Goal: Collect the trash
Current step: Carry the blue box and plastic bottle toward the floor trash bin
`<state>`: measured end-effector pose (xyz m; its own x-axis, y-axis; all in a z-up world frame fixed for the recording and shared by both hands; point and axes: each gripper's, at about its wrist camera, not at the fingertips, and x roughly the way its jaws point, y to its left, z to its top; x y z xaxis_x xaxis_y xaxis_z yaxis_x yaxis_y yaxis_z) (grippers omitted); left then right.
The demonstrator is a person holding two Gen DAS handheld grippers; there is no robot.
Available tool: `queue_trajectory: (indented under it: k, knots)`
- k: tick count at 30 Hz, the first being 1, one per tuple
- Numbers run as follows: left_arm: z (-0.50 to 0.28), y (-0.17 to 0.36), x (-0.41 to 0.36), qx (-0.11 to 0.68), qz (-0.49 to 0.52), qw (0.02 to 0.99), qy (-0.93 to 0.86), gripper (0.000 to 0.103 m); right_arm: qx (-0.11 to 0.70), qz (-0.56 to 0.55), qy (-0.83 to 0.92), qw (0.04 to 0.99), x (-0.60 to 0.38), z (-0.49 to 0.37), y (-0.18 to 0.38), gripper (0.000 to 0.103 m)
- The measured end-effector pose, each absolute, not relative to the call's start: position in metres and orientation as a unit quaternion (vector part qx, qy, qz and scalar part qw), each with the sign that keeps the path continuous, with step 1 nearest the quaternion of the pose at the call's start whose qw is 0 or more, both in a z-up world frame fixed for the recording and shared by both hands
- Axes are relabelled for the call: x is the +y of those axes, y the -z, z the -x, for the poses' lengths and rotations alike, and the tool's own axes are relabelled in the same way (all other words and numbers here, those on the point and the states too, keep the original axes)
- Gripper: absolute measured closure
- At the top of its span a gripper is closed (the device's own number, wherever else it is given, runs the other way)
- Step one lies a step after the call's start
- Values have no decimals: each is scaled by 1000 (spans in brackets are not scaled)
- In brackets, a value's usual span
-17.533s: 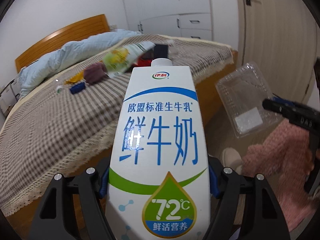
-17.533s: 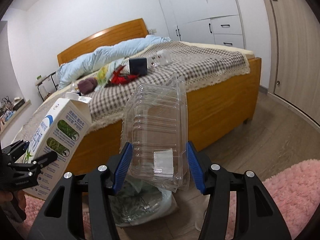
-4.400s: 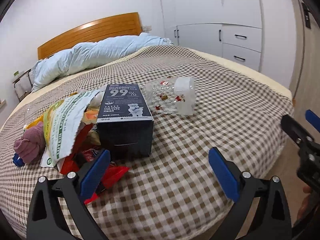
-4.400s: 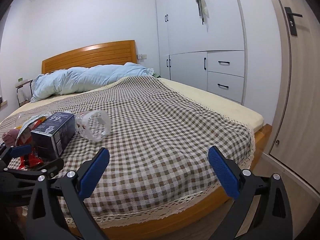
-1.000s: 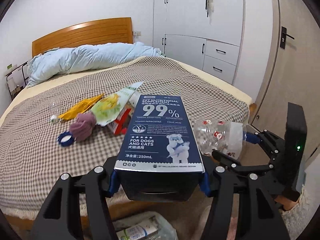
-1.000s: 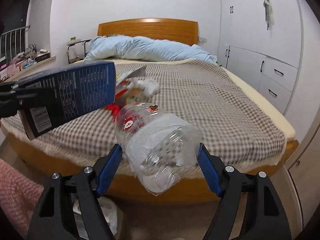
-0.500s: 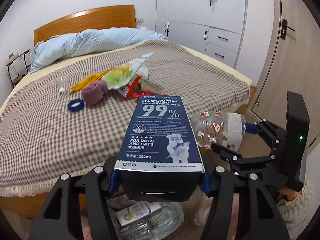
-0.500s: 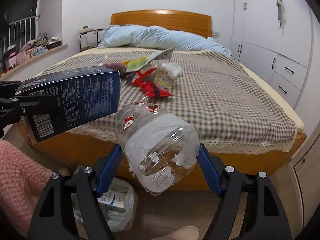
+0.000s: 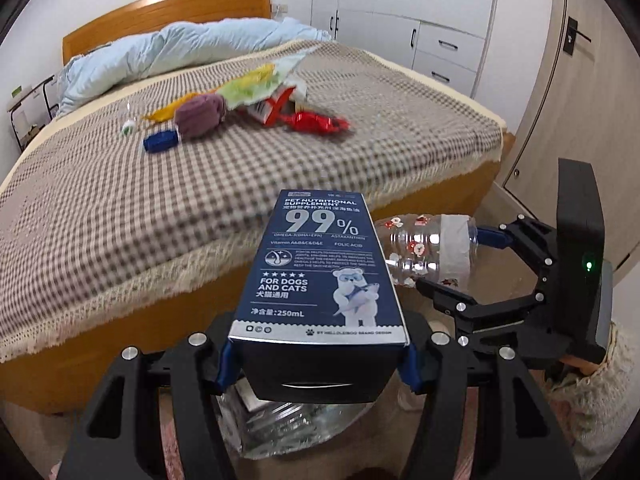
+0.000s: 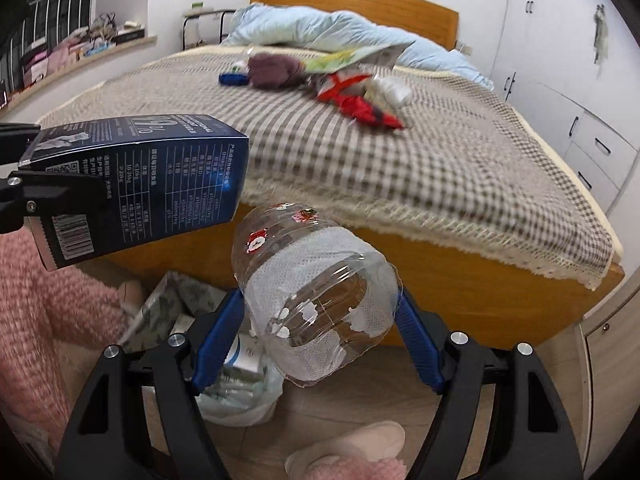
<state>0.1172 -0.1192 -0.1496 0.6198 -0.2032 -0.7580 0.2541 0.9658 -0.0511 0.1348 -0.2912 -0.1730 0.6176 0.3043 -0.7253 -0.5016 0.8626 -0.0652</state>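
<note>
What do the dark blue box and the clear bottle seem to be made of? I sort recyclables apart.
The dark blue box looks like printed cardboard with a slight sheen: crisp folded edges, flat panels, a barcode. The clear bottle looks like thin transparent plastic with ribbed walls you can see through, partly wrapped in a white, mesh-textured, torn label, probably fabric-like film.

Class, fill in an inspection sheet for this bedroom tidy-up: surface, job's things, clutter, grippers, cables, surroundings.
Surface: checked bedspread.
Job's things: dark blue box, clear plastic bottle, trash bag on the floor.
Clutter: red wrapper, purple cloth, blue cap lie on the bed.
Grippers: left gripper clamps the box; right gripper clamps the bottle.
Cables: nothing seen.
Surroundings: blue duvet, white wardrobe.
</note>
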Motion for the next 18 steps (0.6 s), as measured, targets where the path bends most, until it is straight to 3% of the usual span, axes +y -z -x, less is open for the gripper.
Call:
queue_trajectory:
  k: [18]
  knots:
    - [-110, 235, -104, 507, -37, 850, 141, 44, 457, 212, -253, 826, -248, -105, 257, 34]
